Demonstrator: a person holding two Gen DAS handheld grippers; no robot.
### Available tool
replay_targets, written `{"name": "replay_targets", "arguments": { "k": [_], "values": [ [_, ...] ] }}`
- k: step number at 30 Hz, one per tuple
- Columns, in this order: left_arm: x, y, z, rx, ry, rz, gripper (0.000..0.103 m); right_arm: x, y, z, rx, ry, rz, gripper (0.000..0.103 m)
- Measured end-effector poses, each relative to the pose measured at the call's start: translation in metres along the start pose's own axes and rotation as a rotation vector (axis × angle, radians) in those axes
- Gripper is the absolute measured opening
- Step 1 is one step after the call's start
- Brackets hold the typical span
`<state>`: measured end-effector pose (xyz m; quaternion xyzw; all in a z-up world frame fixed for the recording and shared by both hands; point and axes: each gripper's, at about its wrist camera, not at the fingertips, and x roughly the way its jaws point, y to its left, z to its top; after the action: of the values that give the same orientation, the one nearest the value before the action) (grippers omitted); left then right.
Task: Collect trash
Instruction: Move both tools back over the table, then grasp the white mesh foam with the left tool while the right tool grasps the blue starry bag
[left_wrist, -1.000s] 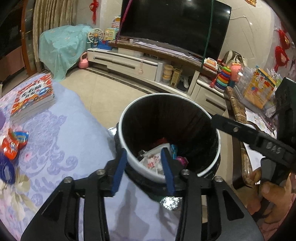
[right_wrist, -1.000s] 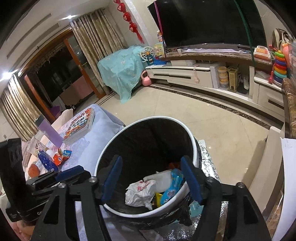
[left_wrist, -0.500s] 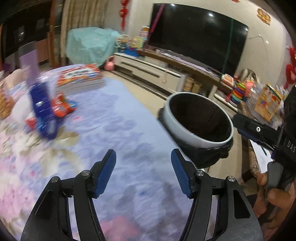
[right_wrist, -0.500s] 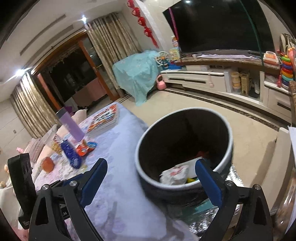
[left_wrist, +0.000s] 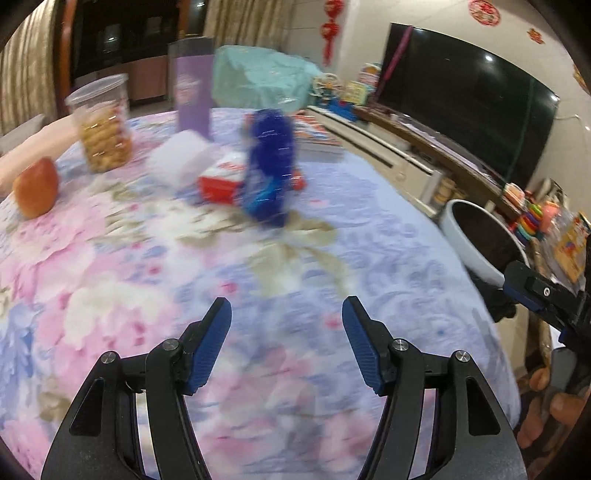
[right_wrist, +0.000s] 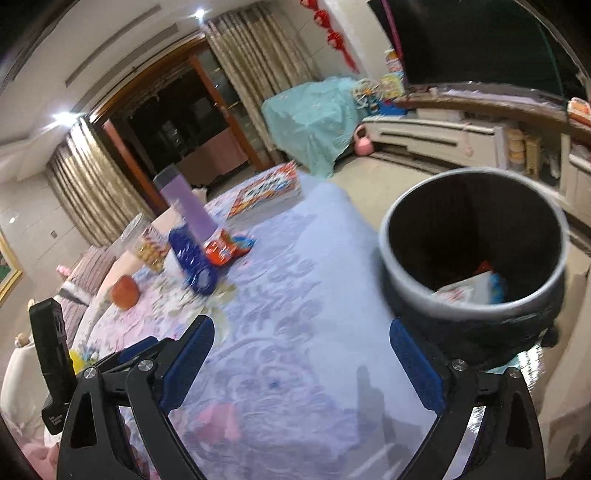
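Both views were smeared by motion blur, so labels on the packets could not be read. The left gripper (left_wrist: 286, 314) hung over a floral tablecloth (left_wrist: 110, 258) with its blue jaws apart and nothing between them. Ahead of it and a little to its left lay a blue wrapper (left_wrist: 267, 177) beside a red snack packet (left_wrist: 221, 181); whether they touched was unclear. Further ahead stood a purple tumbler (left_wrist: 192, 96), and to the left a clear jar (left_wrist: 103, 129) holding what looked like biscuits, with an apple-like fruit (left_wrist: 36, 188) further left. The bin (left_wrist: 476, 236) sat off to its right, partly cut off behind the other gripper's arm, a hand (left_wrist: 550, 406) at the frame edge.

The right gripper (right_wrist: 301, 347) also stood wide open and empty over the cloth. Just ahead and to its right was the white-rimmed bin (right_wrist: 476, 240), lined in black, holding crumpled white paper (right_wrist: 458, 291) and a blue packet (right_wrist: 496, 288); deeper contents were lost in shadow.
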<state>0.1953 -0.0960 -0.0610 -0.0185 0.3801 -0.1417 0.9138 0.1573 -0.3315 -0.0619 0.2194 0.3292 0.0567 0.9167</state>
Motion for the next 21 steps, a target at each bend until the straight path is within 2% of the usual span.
{"name": "replay_targets", "arguments": {
  "k": [4,9,13,21],
  "values": [
    [-0.003,0.027,-0.004,-0.046,-0.003,0.031,0.064,0.015,0.022,-0.011,-0.043,0.017,0.007,0.097],
    [0.000,0.058,-0.005,-0.107,0.011,0.044,0.064,0.024,0.048,-0.016,-0.103,-0.021,0.004,0.097],
    [0.002,0.073,-0.004,-0.125,0.025,0.053,0.064,0.043,0.061,-0.014,-0.093,0.031,0.052,0.097],
    [0.014,0.097,0.018,-0.134,0.043,0.067,0.064,0.071,0.085,-0.011,-0.126,0.046,0.095,0.097]
  ]
}}
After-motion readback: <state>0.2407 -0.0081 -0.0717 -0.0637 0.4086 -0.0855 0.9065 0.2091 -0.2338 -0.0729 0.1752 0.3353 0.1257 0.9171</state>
